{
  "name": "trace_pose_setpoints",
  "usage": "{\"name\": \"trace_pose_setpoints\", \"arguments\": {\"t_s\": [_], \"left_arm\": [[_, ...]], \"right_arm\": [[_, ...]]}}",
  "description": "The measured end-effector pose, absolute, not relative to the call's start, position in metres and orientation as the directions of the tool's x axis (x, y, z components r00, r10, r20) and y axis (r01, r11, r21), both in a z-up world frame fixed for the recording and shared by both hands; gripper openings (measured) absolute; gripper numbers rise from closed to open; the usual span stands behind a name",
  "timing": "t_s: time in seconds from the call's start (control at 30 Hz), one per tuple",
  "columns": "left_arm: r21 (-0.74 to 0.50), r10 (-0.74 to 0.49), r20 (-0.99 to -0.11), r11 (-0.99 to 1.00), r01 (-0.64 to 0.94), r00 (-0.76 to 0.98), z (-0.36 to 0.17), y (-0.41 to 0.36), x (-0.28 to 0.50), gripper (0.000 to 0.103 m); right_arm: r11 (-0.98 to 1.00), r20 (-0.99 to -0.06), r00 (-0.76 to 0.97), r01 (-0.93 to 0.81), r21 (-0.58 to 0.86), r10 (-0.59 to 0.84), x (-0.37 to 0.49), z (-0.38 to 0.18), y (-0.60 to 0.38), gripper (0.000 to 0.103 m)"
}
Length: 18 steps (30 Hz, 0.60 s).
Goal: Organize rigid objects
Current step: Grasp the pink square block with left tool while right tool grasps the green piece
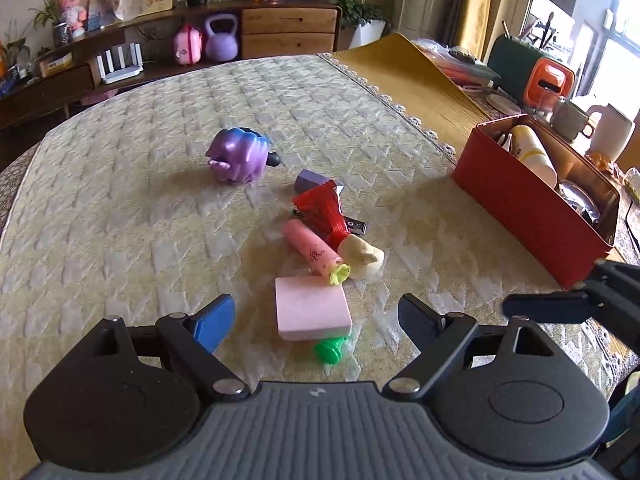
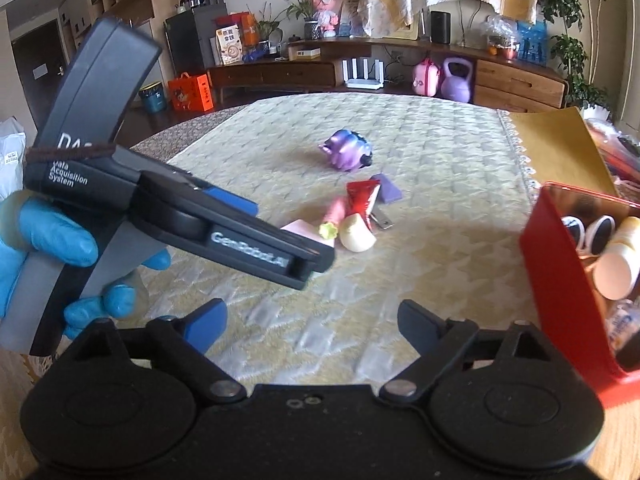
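A small pile lies on the quilted cloth: a pink block [image 1: 312, 312] over a green piece [image 1: 330, 350], a pink tube [image 1: 312, 250], a cream lump [image 1: 362, 256], a red packet [image 1: 320, 208], a purple wedge [image 1: 312, 178] and a metal clip [image 1: 356, 226]. A purple toy [image 1: 240, 154] stands apart, farther back. My left gripper [image 1: 316, 320] is open just in front of the pink block, which sits between the fingertips untouched. My right gripper [image 2: 314, 316] is open over bare cloth with nothing between its fingers, short of the pile [image 2: 358, 236].
A red open box [image 1: 520, 204] stands at the right and holds a bottle [image 1: 536, 152], sunglasses [image 2: 592, 232] and other items. Mugs and an orange container crowd the table behind it. A gloved hand [image 2: 44, 240] holds the left tool. A low sideboard runs along the back wall.
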<state>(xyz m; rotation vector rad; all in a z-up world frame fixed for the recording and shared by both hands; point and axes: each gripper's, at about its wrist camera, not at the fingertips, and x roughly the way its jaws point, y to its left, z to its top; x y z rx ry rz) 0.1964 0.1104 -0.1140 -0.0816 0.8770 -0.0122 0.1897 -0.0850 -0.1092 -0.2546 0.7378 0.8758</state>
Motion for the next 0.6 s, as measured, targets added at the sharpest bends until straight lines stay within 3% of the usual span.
{"name": "trace_pose_setpoints", "arguments": {"t_s": [0.27, 0.6], "left_arm": [[-0.075, -0.05, -0.778, 0.997, -0.014, 0.626, -0.12, 0.117, 0.208, 0.088], [-0.067, -0.059, -0.784, 0.998, 0.011, 0.618, -0.122, 0.118, 0.212, 0.053]], "right_arm": [[0.636, -0.703, 0.398, -0.765, 0.1, 0.59, 0.2, -0.122, -0.069, 0.077], [0.622, -0.712, 0.384, -0.777, 0.096, 0.589, 0.204, -0.127, -0.052, 0.066]]}}
